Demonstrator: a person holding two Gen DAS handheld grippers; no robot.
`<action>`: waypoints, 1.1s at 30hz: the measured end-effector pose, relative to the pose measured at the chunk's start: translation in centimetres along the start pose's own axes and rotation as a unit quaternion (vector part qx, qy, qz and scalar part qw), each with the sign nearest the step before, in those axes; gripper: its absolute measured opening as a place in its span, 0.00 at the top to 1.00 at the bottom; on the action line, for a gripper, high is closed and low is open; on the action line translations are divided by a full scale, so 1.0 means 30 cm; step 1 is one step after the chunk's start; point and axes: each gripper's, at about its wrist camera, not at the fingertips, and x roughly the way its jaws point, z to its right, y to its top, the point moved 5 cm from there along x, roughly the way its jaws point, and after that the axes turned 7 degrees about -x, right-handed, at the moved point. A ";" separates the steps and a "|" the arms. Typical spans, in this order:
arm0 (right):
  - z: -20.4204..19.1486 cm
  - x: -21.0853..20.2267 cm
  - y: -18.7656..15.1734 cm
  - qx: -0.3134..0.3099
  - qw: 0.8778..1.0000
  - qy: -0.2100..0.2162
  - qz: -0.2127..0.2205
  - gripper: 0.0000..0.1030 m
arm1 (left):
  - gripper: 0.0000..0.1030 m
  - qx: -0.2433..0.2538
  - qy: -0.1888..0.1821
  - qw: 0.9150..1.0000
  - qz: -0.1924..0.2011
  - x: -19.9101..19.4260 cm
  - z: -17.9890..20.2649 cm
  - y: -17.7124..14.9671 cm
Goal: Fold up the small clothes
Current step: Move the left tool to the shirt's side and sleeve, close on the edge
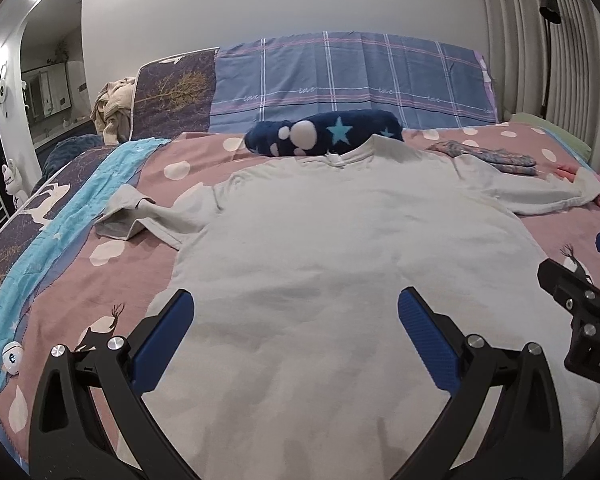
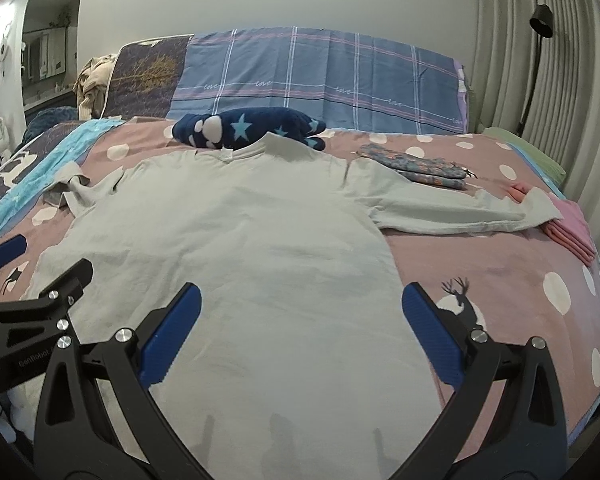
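Note:
A pale grey long-sleeved shirt (image 1: 340, 248) lies flat on the bed, collar away from me, and it shows in the right wrist view too (image 2: 236, 248). Its left sleeve (image 1: 140, 212) is crumpled; its right sleeve (image 2: 452, 212) stretches out to the right. My left gripper (image 1: 296, 308) is open and empty above the shirt's lower body. My right gripper (image 2: 300, 300) is open and empty above the shirt's lower right edge. Each gripper shows at the edge of the other's view, the right one (image 1: 588, 300) and the left one (image 2: 40, 300).
The bed has a pink spotted cover (image 2: 500, 272). A dark blue star-patterned fleece item (image 1: 324, 132) lies behind the collar. A folded floral garment (image 2: 416, 168) and folded pink clothes (image 2: 572, 232) lie at the right. A plaid headboard cover (image 1: 348, 76) stands behind. Curtains hang at the right.

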 end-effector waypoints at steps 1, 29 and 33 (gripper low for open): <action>-0.008 0.008 0.004 -0.003 1.000 0.000 -0.001 0.02 | 0.01 -0.001 0.000 1.000 -0.002 0.008 -0.009 0.002; -0.026 0.337 0.180 -0.119 0.991 0.031 -0.050 0.07 | 0.39 -0.011 0.178 0.979 -0.100 0.662 -0.885 0.334; -0.034 0.398 0.195 -0.109 0.991 0.038 -0.068 0.07 | 0.39 0.028 0.202 0.971 -0.125 0.810 -0.910 0.347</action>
